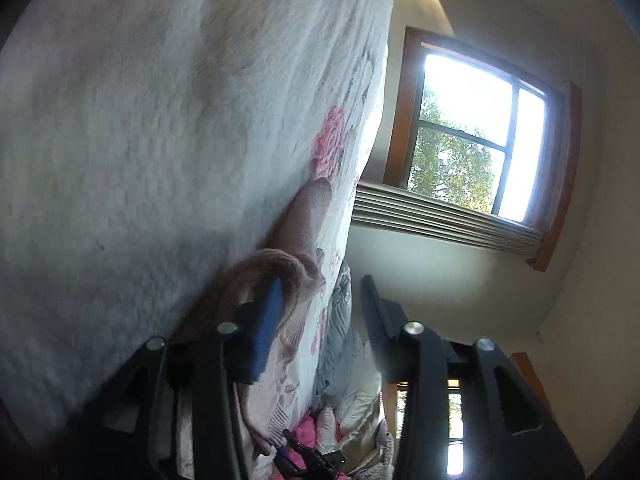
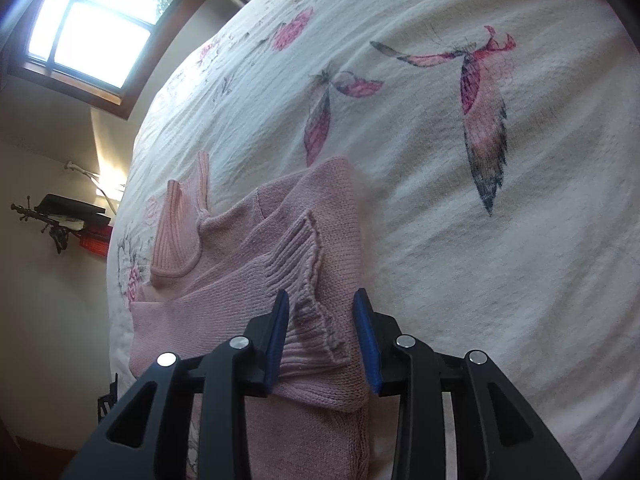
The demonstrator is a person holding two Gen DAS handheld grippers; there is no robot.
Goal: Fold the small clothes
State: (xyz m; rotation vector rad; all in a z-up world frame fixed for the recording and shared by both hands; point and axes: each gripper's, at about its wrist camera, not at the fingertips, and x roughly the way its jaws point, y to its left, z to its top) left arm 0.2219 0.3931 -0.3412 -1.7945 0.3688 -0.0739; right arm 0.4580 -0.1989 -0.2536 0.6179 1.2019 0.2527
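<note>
A pink sweater (image 2: 248, 240) lies on the bed cover (image 2: 460, 240), near its left edge. The cover is white with printed pink feathers and flowers. The sweater is partly folded: one sleeve lies across the body, and its ribbed cuff (image 2: 308, 264) ends between the fingers of the right gripper (image 2: 322, 312). The jaws of this gripper are spread, one on each side of the cuff, and they pinch nothing.

In the left wrist view the left gripper (image 1: 322, 300) is also spread wide. Its left finger (image 1: 266, 328) is just beside a fold of the sweater (image 1: 276, 272); I cannot tell if they touch. A window (image 1: 476, 148) is on the far wall.
</note>
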